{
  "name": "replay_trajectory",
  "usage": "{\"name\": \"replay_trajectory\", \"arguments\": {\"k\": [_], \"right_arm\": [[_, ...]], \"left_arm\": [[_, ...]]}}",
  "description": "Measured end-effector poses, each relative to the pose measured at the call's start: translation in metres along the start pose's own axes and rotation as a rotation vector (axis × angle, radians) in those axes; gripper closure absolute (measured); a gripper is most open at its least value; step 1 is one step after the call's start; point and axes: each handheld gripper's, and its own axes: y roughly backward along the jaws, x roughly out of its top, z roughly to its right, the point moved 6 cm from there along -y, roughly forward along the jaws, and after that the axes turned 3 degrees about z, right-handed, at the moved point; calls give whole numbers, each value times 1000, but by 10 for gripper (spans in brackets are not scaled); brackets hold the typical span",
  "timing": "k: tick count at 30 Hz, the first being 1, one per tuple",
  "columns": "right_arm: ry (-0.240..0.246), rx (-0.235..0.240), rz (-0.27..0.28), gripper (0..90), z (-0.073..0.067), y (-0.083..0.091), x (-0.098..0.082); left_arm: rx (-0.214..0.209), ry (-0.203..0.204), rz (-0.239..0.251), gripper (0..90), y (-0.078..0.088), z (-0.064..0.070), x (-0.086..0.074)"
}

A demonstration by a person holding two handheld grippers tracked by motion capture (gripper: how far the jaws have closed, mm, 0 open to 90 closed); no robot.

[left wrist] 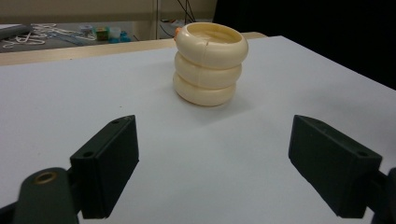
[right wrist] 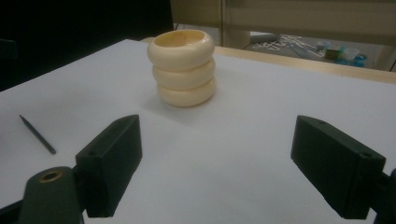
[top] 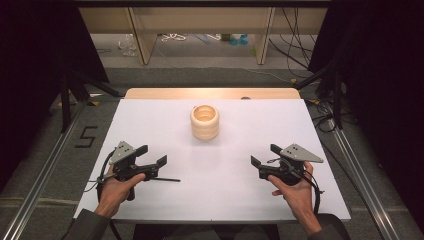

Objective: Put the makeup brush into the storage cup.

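a stack of three cream rings point(top: 204, 122) stood upright on the white worktop point(top: 225, 175), toward its far middle, the top ring sitting a little askew in the left gripper view point(left wrist: 210, 63). the left claw point(top: 153, 156) hovered near the worktop's near left, held in a hand point(top: 116, 190), its jaws spread wide with nothing between them. the right claw point(top: 264, 156) hovered at the near right in the other hand point(top: 295, 192), likewise wide and empty. both pointed toward the stack, well apart from it. a thin dark rod point(right wrist: 37, 134) lay on the worktop just beside the left claw.
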Motion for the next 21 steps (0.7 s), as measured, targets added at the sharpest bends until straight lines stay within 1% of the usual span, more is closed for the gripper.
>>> {"name": "replay_trajectory", "arguments": {"k": [2,4,5,6,7,9,11,12,13,14,15,16,17,18,19,20,21], "right_arm": [[1,2,-1,178,0,0,0],[6,-6,-9,178,0,0,0],[0,1,-14,178,-1,0,0],[4,5,-15,179,-1,0,-1],[4,5,-15,179,-1,0,-1],[1,11,-21,182,-2,0,-1],[2,15,-18,182,-2,-1,-1],[3,16,-25,181,-2,-1,-2],[3,14,-23,182,-2,-1,-2],[2,18,-22,182,-2,-1,-2],[2,18,-22,182,-2,-1,-2],[4,19,-24,182,-2,-1,-2],[4,19,-24,182,-2,-1,-2],[1,15,-23,183,-3,-1,-2],[1,15,-23,183,-3,-1,-2],[-6,30,-29,185,-3,-2,-2],[-6,30,-29,185,-3,-2,-2]], "left_arm": [[-1,-4,-6,155,0,0,0],[-6,-3,-13,155,0,1,-1],[-14,-10,-21,155,0,1,-2],[-19,-27,-33,155,-1,2,-2],[-19,-27,-33,155,-1,2,-2],[-28,-43,-54,155,-2,3,-4],[-25,-45,-61,155,-3,2,-4],[-33,-59,-73,155,-4,2,-5],[-35,-56,-77,155,-5,2,-6],[-39,-73,-85,155,-5,2,-5],[-39,-73,-85,155,-5,2,-5],[-45,-61,-86,155,-6,3,-6],[-46,-65,-91,155,-6,3,-6],[-59,-68,-101,155,-7,3,-5],[-59,-68,-101,156,-7,3,-5],[-75,-36,-102,158,-10,3,-1],[-75,-36,-102,158,-10,3,-1]]}}
